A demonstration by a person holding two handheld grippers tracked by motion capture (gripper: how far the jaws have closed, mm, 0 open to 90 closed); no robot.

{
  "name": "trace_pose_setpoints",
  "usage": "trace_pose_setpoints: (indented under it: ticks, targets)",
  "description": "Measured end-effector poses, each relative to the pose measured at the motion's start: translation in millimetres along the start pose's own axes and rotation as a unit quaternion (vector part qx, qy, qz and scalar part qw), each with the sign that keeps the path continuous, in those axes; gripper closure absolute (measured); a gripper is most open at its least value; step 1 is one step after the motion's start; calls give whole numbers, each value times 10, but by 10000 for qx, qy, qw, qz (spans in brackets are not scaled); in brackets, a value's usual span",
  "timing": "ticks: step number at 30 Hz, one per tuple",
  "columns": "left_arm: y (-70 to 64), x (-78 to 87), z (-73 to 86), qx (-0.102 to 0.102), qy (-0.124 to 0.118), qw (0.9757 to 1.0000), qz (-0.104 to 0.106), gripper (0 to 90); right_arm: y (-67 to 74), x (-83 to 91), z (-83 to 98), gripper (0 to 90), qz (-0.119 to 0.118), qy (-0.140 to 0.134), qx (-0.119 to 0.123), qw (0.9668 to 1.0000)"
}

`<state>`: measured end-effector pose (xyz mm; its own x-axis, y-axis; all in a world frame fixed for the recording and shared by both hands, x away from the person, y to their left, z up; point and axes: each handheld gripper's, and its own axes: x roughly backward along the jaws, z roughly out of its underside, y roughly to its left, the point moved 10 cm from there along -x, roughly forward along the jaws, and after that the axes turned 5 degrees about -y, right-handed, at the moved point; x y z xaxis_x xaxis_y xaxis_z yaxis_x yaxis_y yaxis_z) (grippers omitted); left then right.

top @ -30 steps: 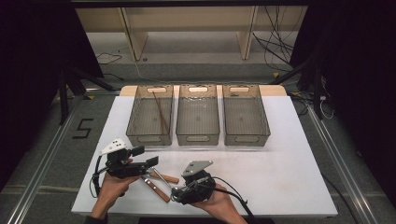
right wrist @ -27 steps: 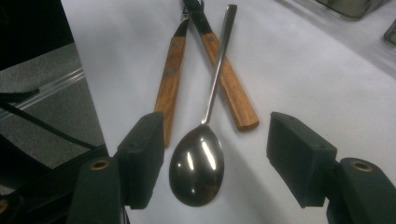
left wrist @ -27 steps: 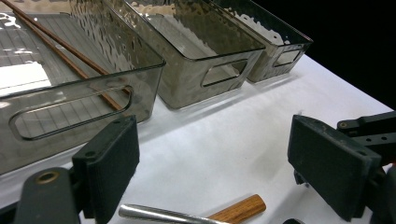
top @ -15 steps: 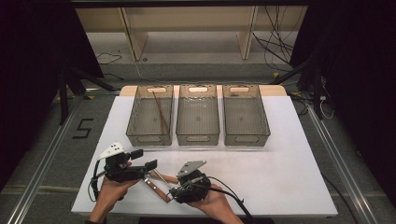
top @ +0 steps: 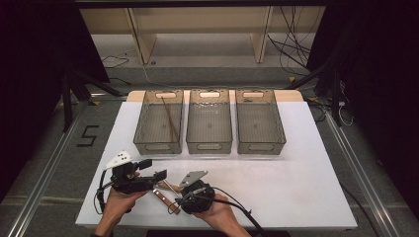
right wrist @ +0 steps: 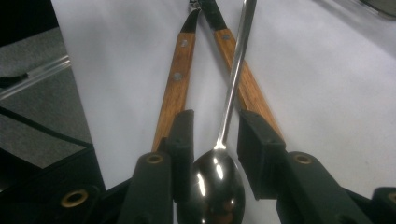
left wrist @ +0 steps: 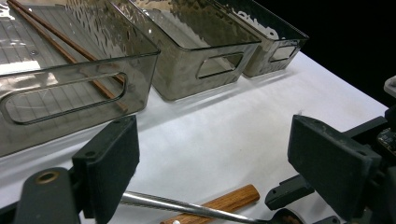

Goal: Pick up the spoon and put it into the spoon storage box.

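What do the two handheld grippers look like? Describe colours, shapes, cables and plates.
Both are black. The left gripper has blocky black jaws, a white three-cornered plate and a black cable. The right gripper has a grey three-cornered plate and a black cable. The forearms are bare, with no sleeves.

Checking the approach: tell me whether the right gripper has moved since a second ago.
Yes. In the high view the right gripper has slid left and toward the near edge of the white table, its jaws closing around the spoon by the wooden-handled utensils.
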<state>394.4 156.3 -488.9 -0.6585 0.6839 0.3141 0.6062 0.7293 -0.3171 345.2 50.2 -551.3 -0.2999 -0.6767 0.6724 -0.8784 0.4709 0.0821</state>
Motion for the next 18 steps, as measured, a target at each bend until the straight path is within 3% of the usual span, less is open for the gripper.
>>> trace_pose_setpoints:
  ticks: [18]
  targets:
    - [6, 5, 1, 17, -7, 10000, -23, 165, 1, -176, 38, 763, 188, 318, 37, 9993]
